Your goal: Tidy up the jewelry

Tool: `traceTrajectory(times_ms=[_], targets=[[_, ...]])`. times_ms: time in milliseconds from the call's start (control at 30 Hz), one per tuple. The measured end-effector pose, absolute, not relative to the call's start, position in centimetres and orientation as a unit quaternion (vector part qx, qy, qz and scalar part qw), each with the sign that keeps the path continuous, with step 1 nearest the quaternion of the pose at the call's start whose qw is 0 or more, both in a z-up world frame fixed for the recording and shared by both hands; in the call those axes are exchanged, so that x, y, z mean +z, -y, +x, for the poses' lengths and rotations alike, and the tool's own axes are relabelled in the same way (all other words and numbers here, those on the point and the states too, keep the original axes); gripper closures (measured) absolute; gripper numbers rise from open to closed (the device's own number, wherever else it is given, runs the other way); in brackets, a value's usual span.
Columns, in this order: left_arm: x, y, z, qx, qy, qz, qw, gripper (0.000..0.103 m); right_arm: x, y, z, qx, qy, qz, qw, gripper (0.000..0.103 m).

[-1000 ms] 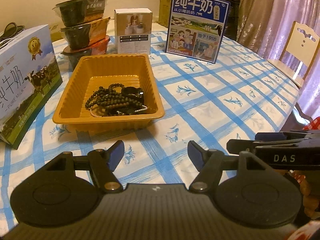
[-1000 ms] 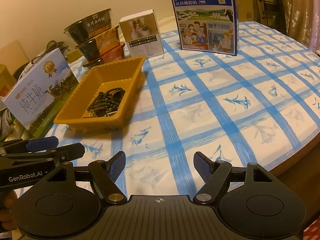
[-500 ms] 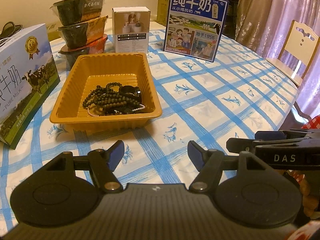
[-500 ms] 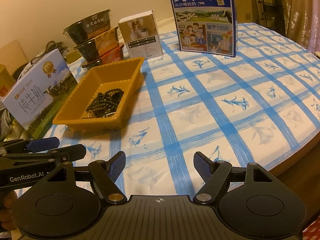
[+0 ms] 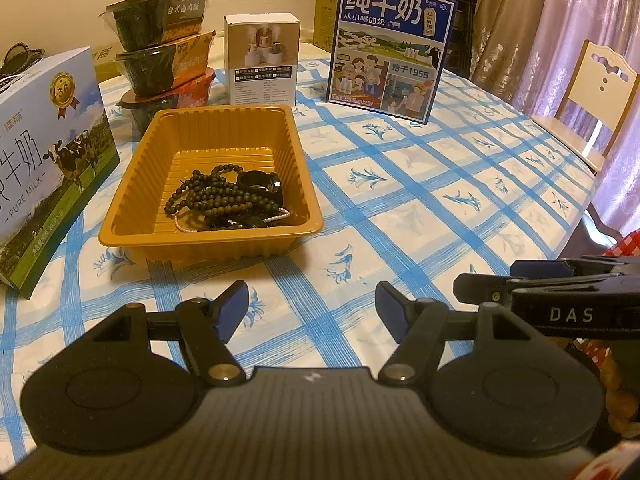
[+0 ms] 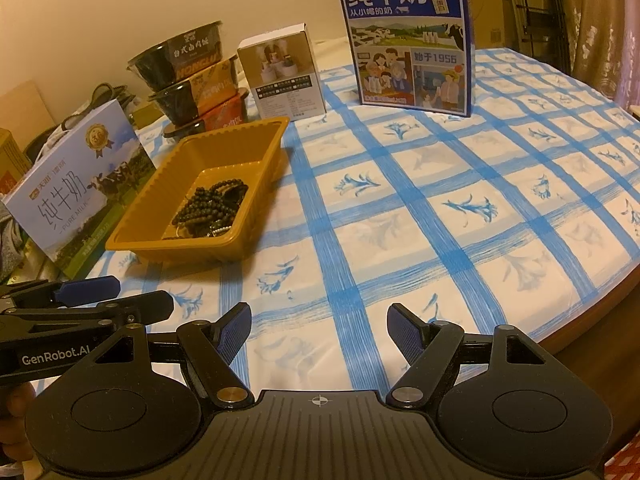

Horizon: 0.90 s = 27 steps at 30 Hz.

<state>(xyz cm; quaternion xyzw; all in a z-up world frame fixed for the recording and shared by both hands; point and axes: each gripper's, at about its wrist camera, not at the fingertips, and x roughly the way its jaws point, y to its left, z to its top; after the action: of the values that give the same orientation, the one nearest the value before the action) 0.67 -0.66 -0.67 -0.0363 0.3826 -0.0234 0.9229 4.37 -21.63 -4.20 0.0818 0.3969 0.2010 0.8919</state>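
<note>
An orange plastic tray [image 5: 136, 216] [image 6: 132, 236] sits on the blue-checked tablecloth. In it lies a heap of dark bead strings [image 5: 218, 198] [image 6: 212, 208], a black bangle [image 5: 266, 184] and a thin pale-pink chain [image 5: 276, 214]. My left gripper [image 5: 312, 308] hovers open over the cloth just in front of the tray, nothing between its fingers. My right gripper [image 6: 318, 326] stands open to the right of it, also empty, over bare cloth. Each gripper shows at the edge of the other's view.
A milk carton box [image 5: 44, 160] stands left of the tray. Behind it are stacked food bowls [image 5: 160, 52], a small white box [image 5: 262, 66] and a blue milk box [image 5: 390, 46]. A chair [image 5: 596, 96] stands past the table's right edge [image 6: 580, 320].
The scene has slid slightly in both views between the earliest frame and now; the jewelry and tray lie as before, and both grippers stay open.
</note>
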Motion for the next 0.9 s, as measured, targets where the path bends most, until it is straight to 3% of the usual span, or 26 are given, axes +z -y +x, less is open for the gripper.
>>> traceTrajectory(times_ms=[900], targets=[[-0.65, 0.63, 0.58, -0.024, -0.381, -0.036, 0.924, 0.035, -3.99, 21.64, 4.33, 0.201, -0.394, 0.082, 0.893, 0.028]])
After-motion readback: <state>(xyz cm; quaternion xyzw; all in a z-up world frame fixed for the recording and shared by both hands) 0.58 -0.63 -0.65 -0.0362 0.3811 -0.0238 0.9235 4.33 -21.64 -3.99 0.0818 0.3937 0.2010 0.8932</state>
